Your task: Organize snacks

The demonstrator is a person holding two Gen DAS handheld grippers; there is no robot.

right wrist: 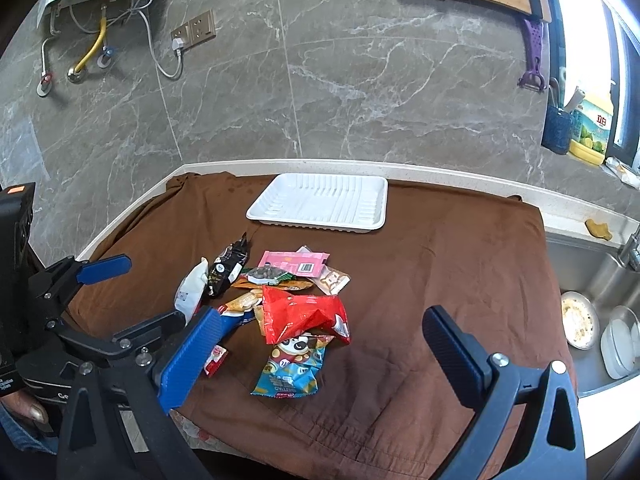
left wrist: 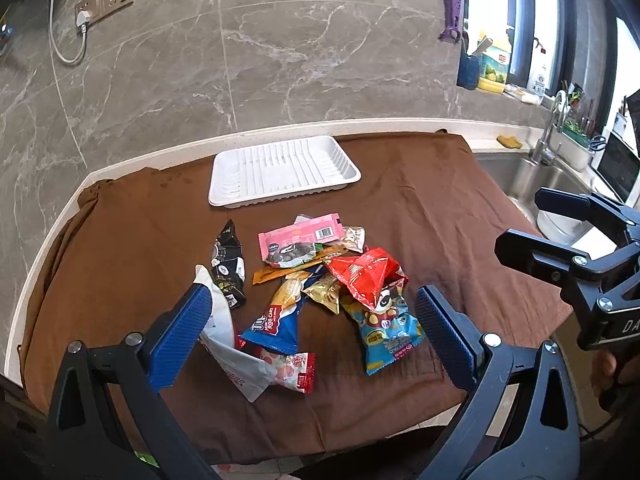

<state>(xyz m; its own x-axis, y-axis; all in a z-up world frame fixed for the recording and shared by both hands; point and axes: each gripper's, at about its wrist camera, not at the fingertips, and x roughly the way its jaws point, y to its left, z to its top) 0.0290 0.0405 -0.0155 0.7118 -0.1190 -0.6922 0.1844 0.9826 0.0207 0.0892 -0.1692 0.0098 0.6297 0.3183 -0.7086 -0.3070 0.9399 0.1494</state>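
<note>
A pile of snack packets lies on the brown cloth [left wrist: 460,208]: a red bag [left wrist: 366,276] [right wrist: 304,312], a blue panda bag [left wrist: 386,328] [right wrist: 292,368], a pink packet [left wrist: 300,238] [right wrist: 294,261], a black packet [left wrist: 228,266] [right wrist: 230,268], a blue roll-cake packet [left wrist: 276,324] and a white packet [left wrist: 230,344]. An empty white tray [left wrist: 284,170] [right wrist: 320,204] sits behind the pile. My left gripper [left wrist: 312,332] is open and empty, low over the near side of the pile. My right gripper [right wrist: 316,356] is open and empty, at the pile's right side.
A steel sink [right wrist: 592,300] with dishes lies to the right of the cloth. The marble wall [left wrist: 280,48] has sockets and a cable. Bottles and a utensil holder [right wrist: 558,128] stand by the window. The counter's white edge [left wrist: 36,264] curves around the left.
</note>
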